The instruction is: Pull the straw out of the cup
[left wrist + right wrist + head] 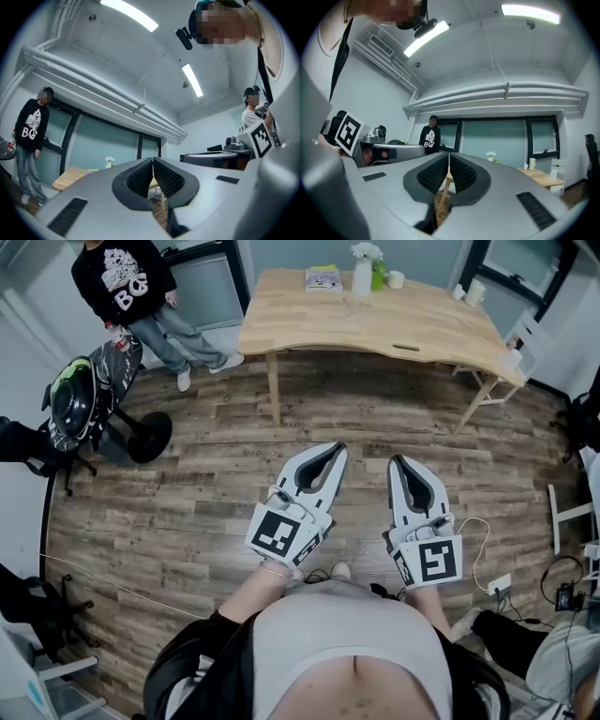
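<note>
The left gripper (334,450) and right gripper (398,463) were held pressed together on nothing, well apart from the table (422,324). A cup (396,279) was seen there; no straw could be made out. Approached with jaws unopened, the cup could be knocked over.

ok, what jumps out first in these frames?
The left gripper and right gripper are side by side over the wood floor in the head view, both shut and empty. Ahead is a wooden table with a white vase and cups. A person in a black sweatshirt stands to its left.
</note>
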